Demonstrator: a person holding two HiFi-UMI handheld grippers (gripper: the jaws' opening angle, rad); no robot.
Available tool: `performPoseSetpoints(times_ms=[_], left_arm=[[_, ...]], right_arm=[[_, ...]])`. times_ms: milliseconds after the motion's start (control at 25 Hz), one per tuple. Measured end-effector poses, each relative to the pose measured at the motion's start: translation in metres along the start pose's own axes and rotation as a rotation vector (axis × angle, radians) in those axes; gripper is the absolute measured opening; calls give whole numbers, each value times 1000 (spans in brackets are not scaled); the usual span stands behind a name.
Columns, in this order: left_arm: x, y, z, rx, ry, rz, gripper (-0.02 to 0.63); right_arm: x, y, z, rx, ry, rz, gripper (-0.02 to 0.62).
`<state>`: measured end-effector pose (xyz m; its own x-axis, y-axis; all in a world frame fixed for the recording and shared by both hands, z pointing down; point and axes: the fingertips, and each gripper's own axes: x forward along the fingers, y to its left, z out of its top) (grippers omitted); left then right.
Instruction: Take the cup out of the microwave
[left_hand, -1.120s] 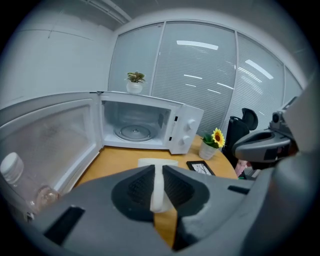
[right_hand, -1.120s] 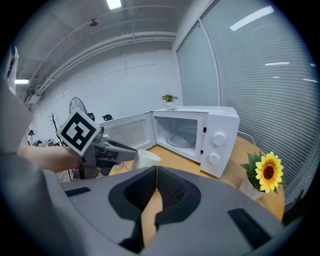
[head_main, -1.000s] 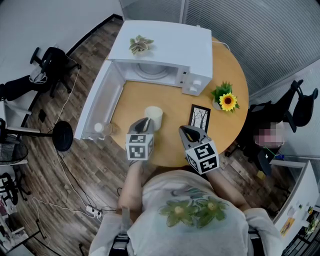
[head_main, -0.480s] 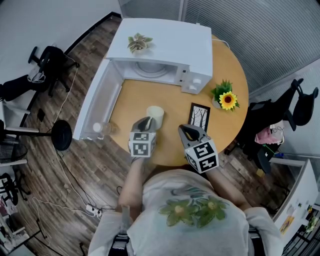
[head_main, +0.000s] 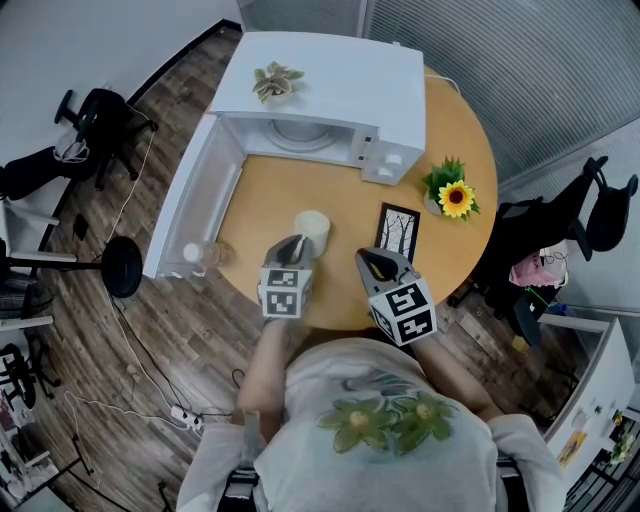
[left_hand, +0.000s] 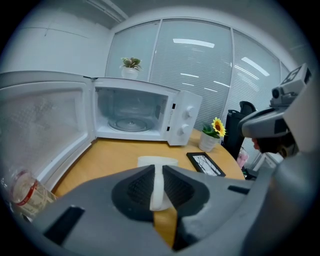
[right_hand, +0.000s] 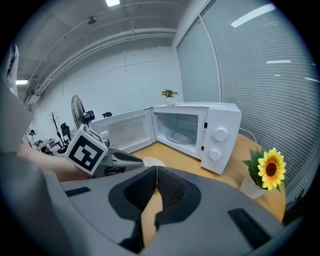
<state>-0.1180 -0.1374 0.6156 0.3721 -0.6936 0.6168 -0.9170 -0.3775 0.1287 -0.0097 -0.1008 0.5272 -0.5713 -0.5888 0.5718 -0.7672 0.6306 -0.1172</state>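
Note:
The cream cup (head_main: 312, 228) is outside the white microwave (head_main: 340, 85), over the round wooden table (head_main: 270, 195) in front of its open cavity. My left gripper (head_main: 297, 246) is shut on the cup's near wall; in the left gripper view the wall (left_hand: 159, 192) stands pinched between the jaws of the left gripper (left_hand: 159, 171). Whether the cup rests on the table I cannot tell. To its right, my right gripper (head_main: 371, 262) is shut with nothing in it; its closed tips show in the right gripper (right_hand: 157, 170) view, with the cup (right_hand: 154, 161) beyond.
The microwave door (head_main: 195, 200) hangs open to the left, with a clear bottle (head_main: 200, 255) near its end. A glass turntable (head_main: 300, 135) lies inside. A small plant (head_main: 275, 85) sits on the microwave. A sunflower pot (head_main: 455, 200) and a black picture frame (head_main: 400, 233) are on the table's right.
My left gripper has sunk a little toward the tabletop with the cup still in it. The right gripper has stayed where it was.

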Motion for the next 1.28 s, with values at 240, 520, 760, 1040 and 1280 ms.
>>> performPoseSetpoints(times_ms=[240,520,760,1040,1280], left_arm=[[-5,-2,-10,0,7,-1,51],[-10,-5,-20,-3,20,2,51],[-13,-6,-27,-4,34,9,52],[-16,-7,-34,-6,43,12,52],[-18,-7,-43,-15,45,21,52]], right_arm=[[-1,4,-5,-1,4,12,17],[-5,9,-8,-4,0,18,17],[-8,12,-12,-2,3,24,17],[-7,15,-13,-5,3,31,17],[-7,15,-15,-5,7,34,17]])
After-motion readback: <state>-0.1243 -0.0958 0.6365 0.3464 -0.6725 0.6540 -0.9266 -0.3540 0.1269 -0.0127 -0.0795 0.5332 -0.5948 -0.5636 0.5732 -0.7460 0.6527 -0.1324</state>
